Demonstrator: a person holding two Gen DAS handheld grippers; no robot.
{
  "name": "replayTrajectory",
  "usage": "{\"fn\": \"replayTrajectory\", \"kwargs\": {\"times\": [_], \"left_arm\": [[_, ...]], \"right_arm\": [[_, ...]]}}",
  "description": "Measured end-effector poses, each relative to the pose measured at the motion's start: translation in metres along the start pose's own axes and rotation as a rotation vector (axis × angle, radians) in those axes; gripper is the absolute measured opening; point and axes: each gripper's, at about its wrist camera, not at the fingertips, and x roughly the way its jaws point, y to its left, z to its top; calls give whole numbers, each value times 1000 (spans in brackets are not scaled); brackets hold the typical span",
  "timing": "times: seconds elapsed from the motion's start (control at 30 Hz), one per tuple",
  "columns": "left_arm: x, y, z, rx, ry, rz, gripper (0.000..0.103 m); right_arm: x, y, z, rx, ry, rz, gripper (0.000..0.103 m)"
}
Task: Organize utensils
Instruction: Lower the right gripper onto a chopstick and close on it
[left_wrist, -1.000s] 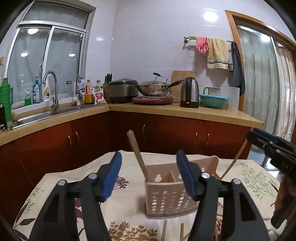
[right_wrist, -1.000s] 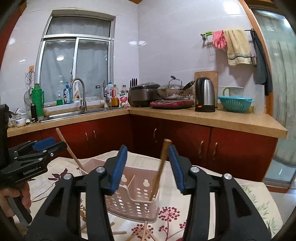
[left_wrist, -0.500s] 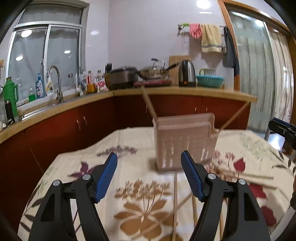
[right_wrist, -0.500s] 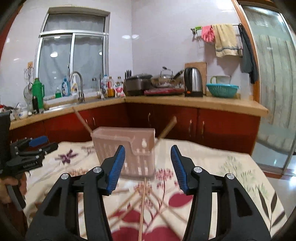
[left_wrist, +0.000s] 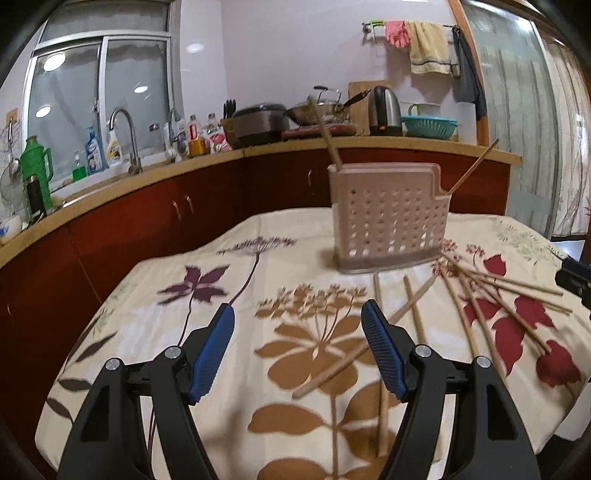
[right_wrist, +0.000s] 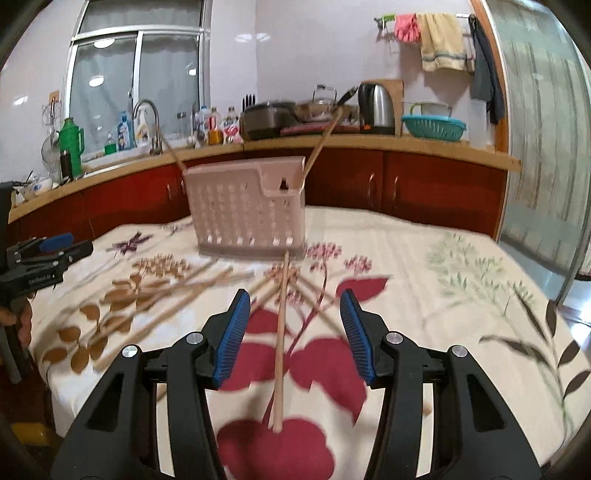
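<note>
A pink perforated utensil holder (left_wrist: 388, 218) (right_wrist: 247, 210) stands upright on the floral tablecloth (left_wrist: 229, 332). Two wooden chopsticks (left_wrist: 325, 133) lean out of it, one at each end. Several loose chopsticks (left_wrist: 480, 295) (right_wrist: 166, 299) lie scattered on the cloth in front of it. My left gripper (left_wrist: 295, 308) hangs open low over the cloth, with nothing between its fingers; a chopstick (left_wrist: 343, 362) lies just right of it. My right gripper (right_wrist: 294, 295) is open above one long chopstick (right_wrist: 281, 332) that runs between its fingers on the cloth, untouched.
The table's near and side edges drop off close to both grippers. Behind the table runs a red-brown kitchen counter (left_wrist: 369, 144) with a sink tap (left_wrist: 125, 140), kettle (left_wrist: 384, 110), wok and bottles. A glass door (right_wrist: 546, 129) is on the right.
Both grippers have sunk from the holder's top towards the tablecloth and drawn back from it. The loose chopsticks have come into view under them. The left jaws stand slightly wider.
</note>
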Motion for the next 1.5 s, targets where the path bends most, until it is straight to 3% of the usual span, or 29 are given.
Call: {"fn": "replayTrajectory", "kwargs": {"times": [0.33, 0.57, 0.93, 1.03, 1.07, 1.2, 1.5], "left_arm": [[4, 9, -25, -9, 43, 4, 69], [14, 9, -34, -8, 82, -13, 69], [47, -5, -35, 81, 234, -98, 55], [53, -11, -39, 117, 273, -106, 34], [53, -12, -39, 122, 270, -113, 26], [50, -17, -41, 149, 269, -113, 17], [26, -31, -44, 227, 193, -68, 14]], "right_arm": [[17, 9, -40, -26, 124, 11, 30], [24, 7, -49, -36, 172, -7, 7], [25, 5, -47, -29, 174, -2, 7], [26, 5, -47, -26, 174, 1, 7], [25, 5, -47, -26, 173, 2, 7], [26, 5, -47, -25, 174, 2, 7], [24, 4, -46, -12, 172, -1, 6]]}}
